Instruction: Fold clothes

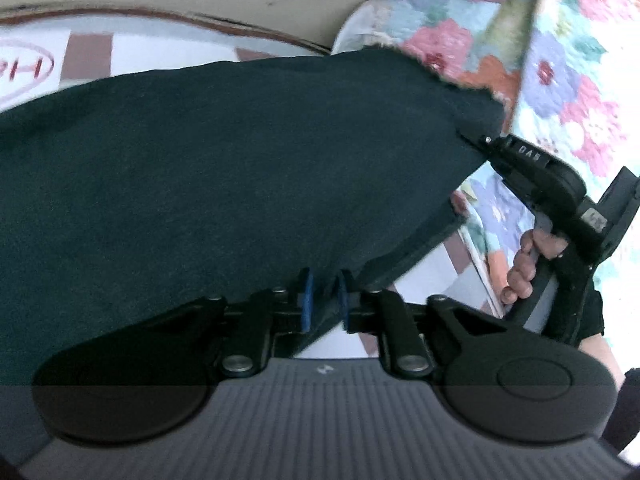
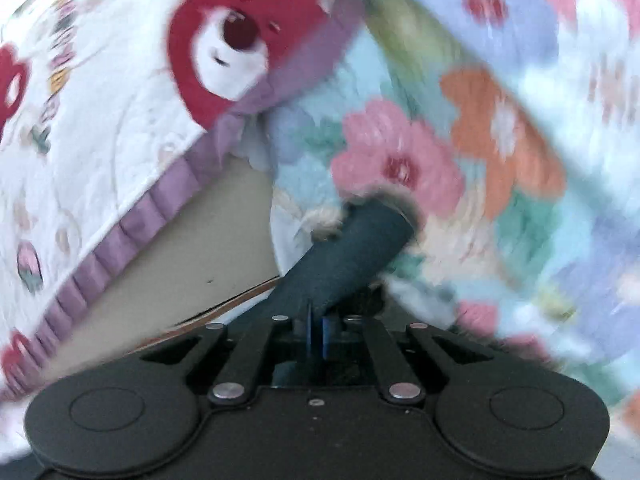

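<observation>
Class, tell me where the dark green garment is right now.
In the left wrist view the dark green garment fills the centre and left, stretched between the left gripper at its near edge and the right gripper at its far right corner, beside the floral blanket.

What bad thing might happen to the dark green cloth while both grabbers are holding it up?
1. The right gripper pinches only a thin bunched corner of the dark green cloth, so a tug might pull that corner free.
2. The left gripper holds just the cloth's edge, which may slide out from between its blue pads.
3. The cloth hangs close to the flowery blanket, so it could brush or drag against it and wrinkle the fold.
</observation>
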### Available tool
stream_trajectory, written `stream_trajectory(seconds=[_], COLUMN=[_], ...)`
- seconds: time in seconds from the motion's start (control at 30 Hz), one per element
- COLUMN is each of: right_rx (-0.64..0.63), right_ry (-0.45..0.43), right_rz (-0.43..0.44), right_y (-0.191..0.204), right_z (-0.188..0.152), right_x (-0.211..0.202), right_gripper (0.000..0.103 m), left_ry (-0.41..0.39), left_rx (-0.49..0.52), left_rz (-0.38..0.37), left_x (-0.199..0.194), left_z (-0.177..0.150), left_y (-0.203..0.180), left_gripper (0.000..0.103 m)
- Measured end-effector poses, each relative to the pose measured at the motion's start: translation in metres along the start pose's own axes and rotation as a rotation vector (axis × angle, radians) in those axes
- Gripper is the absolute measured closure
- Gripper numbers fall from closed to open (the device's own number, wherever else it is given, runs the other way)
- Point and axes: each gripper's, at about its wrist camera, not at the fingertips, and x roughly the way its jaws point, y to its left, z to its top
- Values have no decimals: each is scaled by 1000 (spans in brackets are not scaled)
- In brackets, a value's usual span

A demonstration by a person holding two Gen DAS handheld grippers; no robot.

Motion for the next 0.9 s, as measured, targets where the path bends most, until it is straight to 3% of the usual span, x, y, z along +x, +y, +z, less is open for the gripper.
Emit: stream_trajectory(seconds=[0.07,0.13,0.23,0.4,0.5,0.6,0.73,0.83,0.9], right_rx=[-44,-48,-36,-77,-106,-107,-177,-202,-172], right_ry=[45,97,131,61,10,47,152,120,94], right_rz=[-75,-147,-177,-181,-170,-207,-316,-461,-577], right_y=[-8,-19,-27,-13,-8,-20,-35,-39,-44], right_z=[-12,-26,-39,-26,-11,-12,-35,-36,-30], right_x=[-1,2,5,2,-5,4,24,21,17], right_gripper=[99,99,99,99,99,99,97,90,73], left_ry=[22,40,62,20,-18,-23,-22,-29,-45], left_rx=[33,75,133,155,149,100,30,33,30], left_rz=[-6,19,58,142,205,282,322,368,388], left_x=[-7,-16,-31,-71,-101,-117,-127,-129,-130], left_z=[-2,-6,-13,-21,-28,-41,-57,-63,-63], left_y=[-2,-2,-1,18,36,56,79,86,89], left_gripper=[67,65,62,61,55,54,54,54,54])
